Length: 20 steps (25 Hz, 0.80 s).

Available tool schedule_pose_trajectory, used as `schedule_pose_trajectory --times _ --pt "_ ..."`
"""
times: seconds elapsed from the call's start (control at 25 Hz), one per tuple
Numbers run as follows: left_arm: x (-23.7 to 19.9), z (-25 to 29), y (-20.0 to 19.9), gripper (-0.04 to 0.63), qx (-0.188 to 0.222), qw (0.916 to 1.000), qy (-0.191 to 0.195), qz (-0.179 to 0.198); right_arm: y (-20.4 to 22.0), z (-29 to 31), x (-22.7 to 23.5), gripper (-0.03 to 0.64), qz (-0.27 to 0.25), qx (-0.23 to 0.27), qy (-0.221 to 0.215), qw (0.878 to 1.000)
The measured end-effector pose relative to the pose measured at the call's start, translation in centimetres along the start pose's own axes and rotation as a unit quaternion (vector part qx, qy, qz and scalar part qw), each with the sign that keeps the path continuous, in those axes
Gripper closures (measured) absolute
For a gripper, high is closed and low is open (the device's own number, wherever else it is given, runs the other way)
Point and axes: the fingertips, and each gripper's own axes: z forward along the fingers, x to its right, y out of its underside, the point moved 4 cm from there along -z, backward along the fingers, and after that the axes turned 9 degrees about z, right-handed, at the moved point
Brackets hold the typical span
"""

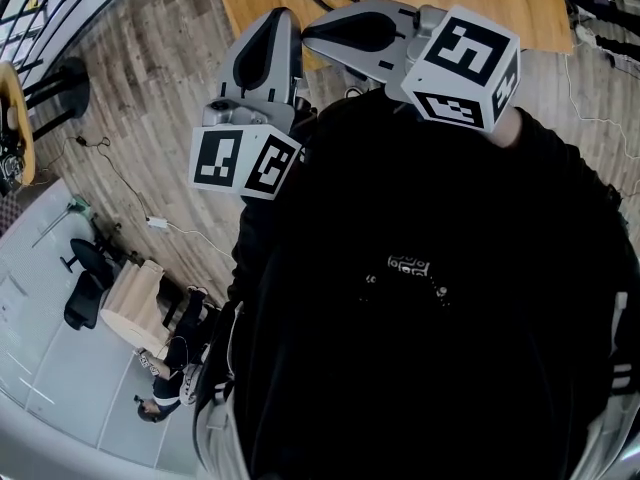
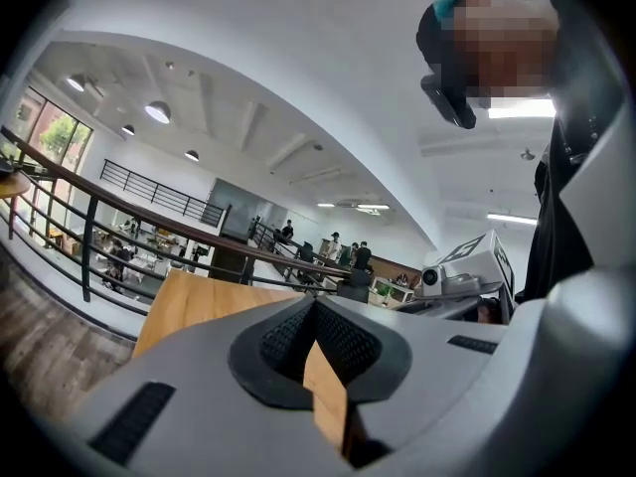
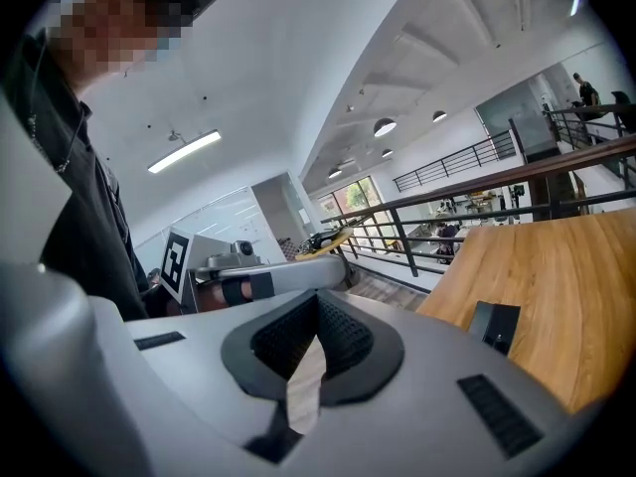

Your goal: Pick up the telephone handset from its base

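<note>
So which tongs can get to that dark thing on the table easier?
Probably the right tongs: their view shows the dark thing just ahead on the wooden table. The left tongs' view misses it. Both are shut, empty.

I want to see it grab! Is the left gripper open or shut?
Shut. The left gripper has its jaws together, holding nothing.

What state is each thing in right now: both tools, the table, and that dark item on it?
left tool: shut, nothing between its jaws, held short of the table.
right tool: shut, nothing between its jaws, held short of the table.
wooden table: level, touched by neither tool.
dark item: rests on the table, untouched; too little shows to tell whether it is the telephone.
</note>
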Motion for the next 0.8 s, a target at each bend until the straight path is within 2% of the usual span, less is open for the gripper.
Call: schedule_pose_trajectory --times 0.48,0.8 --pt "-0.7 3.8 -1.8 0.590 0.000 0.9994 -0.035 0.006 -3.2 -0.8 3.4 0.601 -0.005 -0.003 -0.035 0.999" --pt "0.1 7.1 -2.6 0.591 -0.008 0.9988 -0.044 0.019 -4.6 -2.7 6.0 0.601 -0.003 0.007 -0.051 0.999"
